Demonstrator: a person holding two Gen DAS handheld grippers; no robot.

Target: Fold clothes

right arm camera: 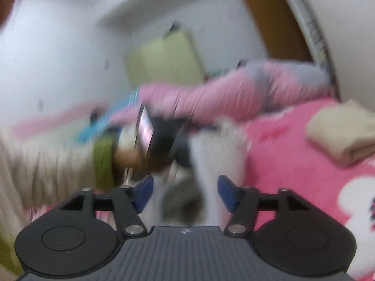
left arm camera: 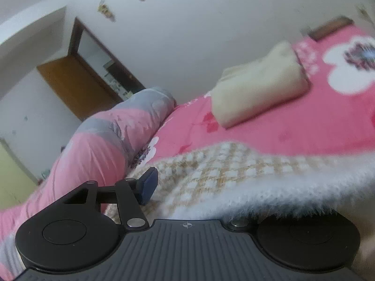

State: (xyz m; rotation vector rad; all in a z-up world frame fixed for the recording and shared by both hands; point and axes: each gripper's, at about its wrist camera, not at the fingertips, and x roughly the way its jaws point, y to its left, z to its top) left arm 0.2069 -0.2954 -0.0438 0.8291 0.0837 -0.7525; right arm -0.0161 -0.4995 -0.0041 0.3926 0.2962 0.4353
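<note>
Lying across the left hand-held gripper [left arm camera: 199, 187], the fuzzy checked sweater [left arm camera: 222, 171] hides one finger, so whether it is gripped cannot be told. The right hand-held gripper [right arm camera: 185, 192] gapes around blurred white fabric [right arm camera: 218, 145]. Farther, on the pink bed [left arm camera: 304, 128], lies a folded beige garment [left arm camera: 257, 89].

Home bedroom, bed [left arm camera: 293, 128] with pink floral sheet, rolled quilt [left arm camera: 112, 138] at its edge, wooden door [left arm camera: 70, 82] beyond

Pink sheet [left arm camera: 293, 126] lies open between folded towel [left arm camera: 260, 84] and quilt [left arm camera: 112, 135].
</note>
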